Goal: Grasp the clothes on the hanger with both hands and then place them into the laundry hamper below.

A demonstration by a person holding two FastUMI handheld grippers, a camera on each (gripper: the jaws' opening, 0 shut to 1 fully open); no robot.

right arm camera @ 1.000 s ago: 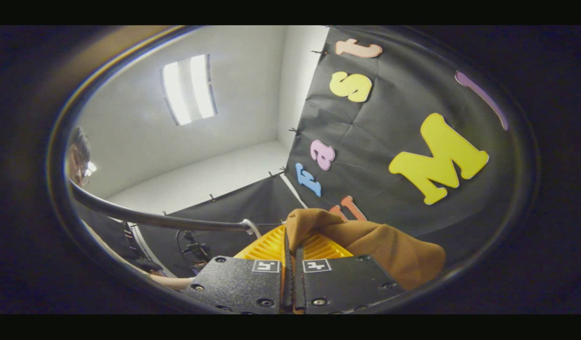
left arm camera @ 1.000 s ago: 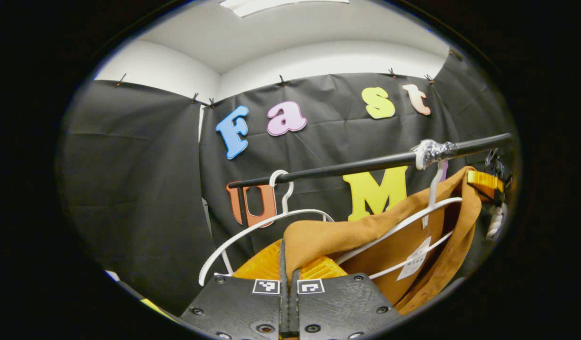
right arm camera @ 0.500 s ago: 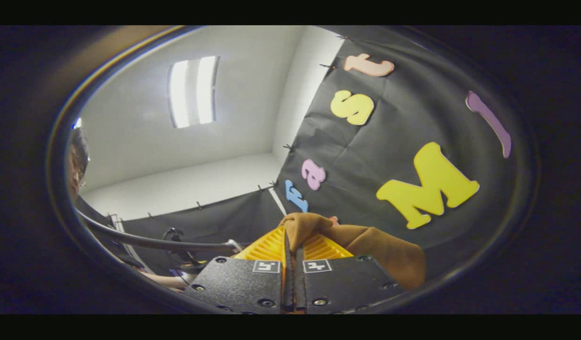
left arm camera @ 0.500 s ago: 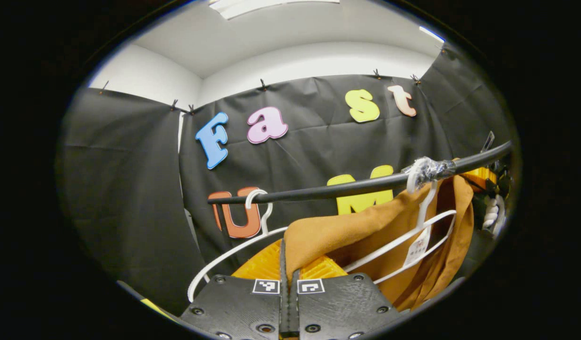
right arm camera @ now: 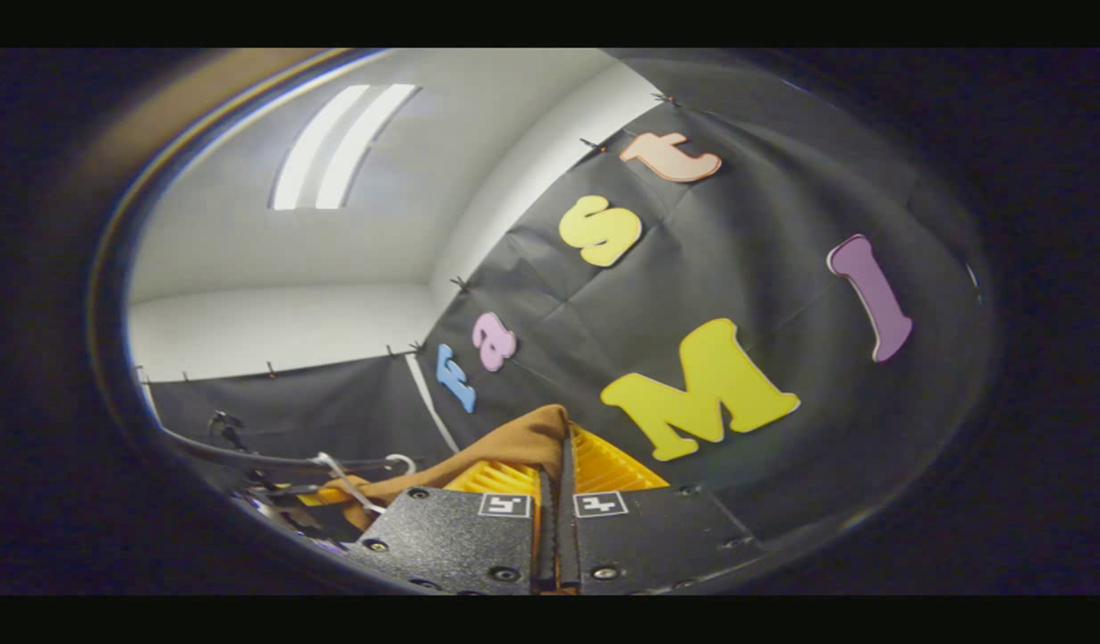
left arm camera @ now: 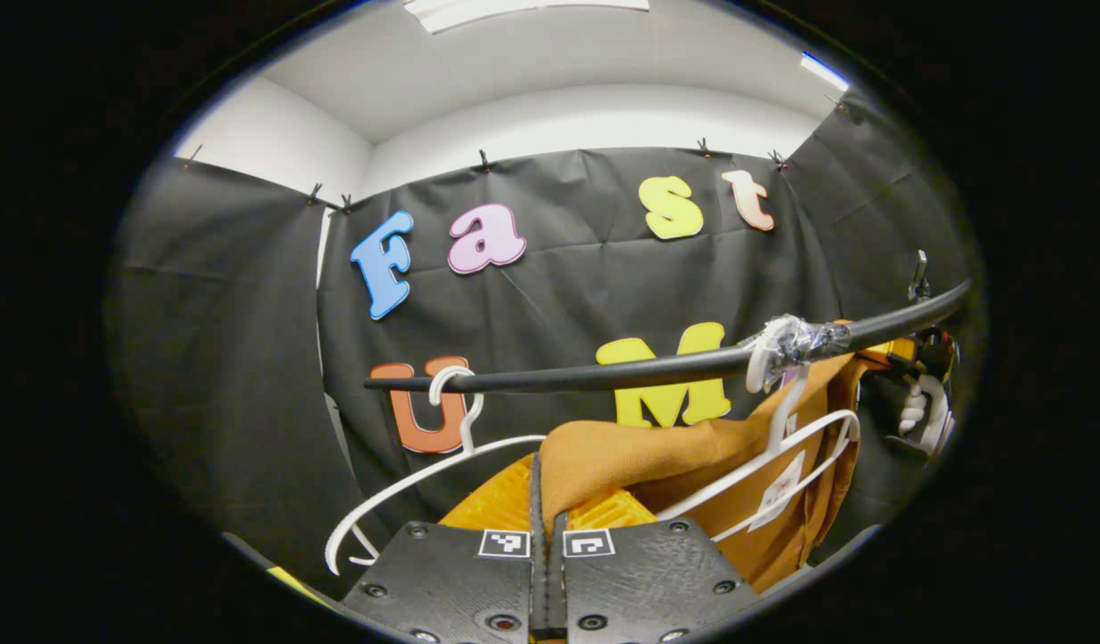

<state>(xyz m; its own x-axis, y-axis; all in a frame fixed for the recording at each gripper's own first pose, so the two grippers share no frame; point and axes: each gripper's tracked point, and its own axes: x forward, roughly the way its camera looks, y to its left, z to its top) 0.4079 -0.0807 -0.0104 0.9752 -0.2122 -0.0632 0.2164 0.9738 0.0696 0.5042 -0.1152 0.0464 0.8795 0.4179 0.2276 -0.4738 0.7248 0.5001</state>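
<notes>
Just ahead of the left gripper (left arm camera: 547, 510), its two fingers were pressed together on a fold of the brown garment (left arm camera: 639, 452), the cloth rising from between them and trailing off to the gripper's right. There it was draped over a white hanger (left arm camera: 787, 443), which hung from the black rail (left arm camera: 621, 374) above and beyond the fingers. A second, bare hanger (left arm camera: 425, 470) hung to the gripper's left.

In the right gripper view, the right gripper (right arm camera: 554, 483) likewise pinched an edge of the garment (right arm camera: 505, 447), the cloth running away to its left toward the rail (right arm camera: 246, 458) low at that side.

The step in hand appeared to be the pull-off: both grasps looked made, yet the garment seemed not yet free of its hanger. The next move probably called for drawing both grippers together away from the rail, so the cloth slid off without dragging the hanger along, and then lowering it toward the hamper.

The left gripper view gave the hanger, its tag (left arm camera: 780, 487) and a white-gloved hand (left arm camera: 926, 413) holding the other gripper far to the right. The right gripper view offered instead the ceiling light (right arm camera: 335, 148) and much of the wall, with the hanger itself too small to make out.
</notes>
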